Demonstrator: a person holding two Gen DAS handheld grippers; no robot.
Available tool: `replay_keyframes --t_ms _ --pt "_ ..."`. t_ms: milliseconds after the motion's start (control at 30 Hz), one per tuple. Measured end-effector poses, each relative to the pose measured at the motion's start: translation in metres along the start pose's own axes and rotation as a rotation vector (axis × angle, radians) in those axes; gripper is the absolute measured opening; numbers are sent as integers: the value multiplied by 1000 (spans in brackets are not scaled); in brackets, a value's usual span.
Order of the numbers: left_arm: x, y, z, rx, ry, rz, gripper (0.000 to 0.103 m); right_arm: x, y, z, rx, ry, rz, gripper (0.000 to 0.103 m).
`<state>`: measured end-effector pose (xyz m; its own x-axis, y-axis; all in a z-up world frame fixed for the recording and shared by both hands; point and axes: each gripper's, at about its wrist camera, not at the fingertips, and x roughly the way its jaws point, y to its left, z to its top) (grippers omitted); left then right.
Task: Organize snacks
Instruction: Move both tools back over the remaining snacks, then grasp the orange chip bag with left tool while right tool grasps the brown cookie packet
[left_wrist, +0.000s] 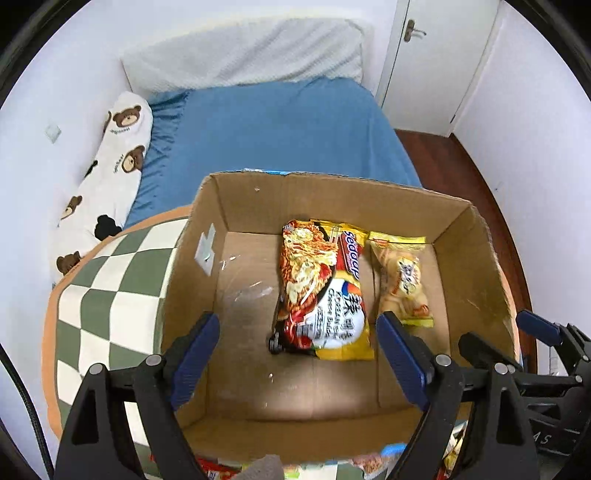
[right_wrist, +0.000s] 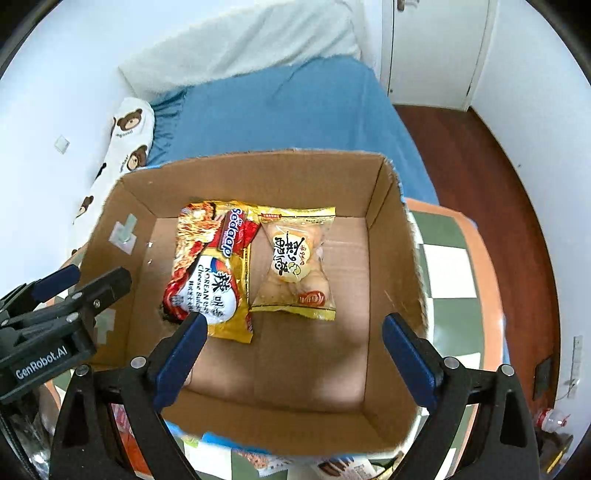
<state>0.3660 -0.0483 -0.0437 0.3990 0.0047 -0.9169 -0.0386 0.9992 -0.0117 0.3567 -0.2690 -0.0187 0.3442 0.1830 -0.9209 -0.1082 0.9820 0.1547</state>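
Note:
An open cardboard box (left_wrist: 207, 229) (right_wrist: 391, 206) sits on a checkered cushion. Inside lie a red and yellow Sedaap noodle packet (left_wrist: 321, 291) (right_wrist: 210, 269) and, to its right, a clear and yellow bun packet (left_wrist: 402, 280) (right_wrist: 295, 266). My left gripper (left_wrist: 299, 354) is open and empty above the box's near left part. My right gripper (right_wrist: 295, 354) is open and empty above the box's near right part. The right gripper also shows at the right edge of the left wrist view (left_wrist: 517, 343), and the left gripper shows at the left edge of the right wrist view (right_wrist: 85, 280).
The green and white checkered cushion (left_wrist: 110, 295) (right_wrist: 450, 266) lies on a bed with a blue sheet (left_wrist: 277, 129) (right_wrist: 288, 110). A bear-print pillow (left_wrist: 122, 147) lies by the wall. More snack packets (right_wrist: 122, 432) lie just below the box's near wall. Wooden floor (right_wrist: 480, 166) is at right.

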Motion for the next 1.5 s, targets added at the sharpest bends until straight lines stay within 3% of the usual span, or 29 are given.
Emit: replay_keyframes --t_ms 367,567,800,1000,1200,1267,1400,1500 --pt "-67 -3 -46 5 -103 11 87 -64 4 -50 25 -107 -13 98" --pt "-76 1 -82 -16 -81 0 87 -79 -5 -91 72 -99 30 98" --pt "-54 18 -139 -57 24 25 87 -49 -38 -154 175 31 43 98" --pt "-19 43 -199 -76 147 110 87 -4 -70 -222 287 210 42 98" --pt "4 91 -245 -202 254 143 87 50 -77 -270 335 334 24 98" --pt "5 107 -254 -237 272 160 87 59 -71 -275 302 328 -20 95" --pt "4 126 -261 -238 270 184 87 78 -59 -283 258 362 -51 75" --pt "13 128 -259 -178 290 200 87 83 -50 -290 231 361 -50 73"
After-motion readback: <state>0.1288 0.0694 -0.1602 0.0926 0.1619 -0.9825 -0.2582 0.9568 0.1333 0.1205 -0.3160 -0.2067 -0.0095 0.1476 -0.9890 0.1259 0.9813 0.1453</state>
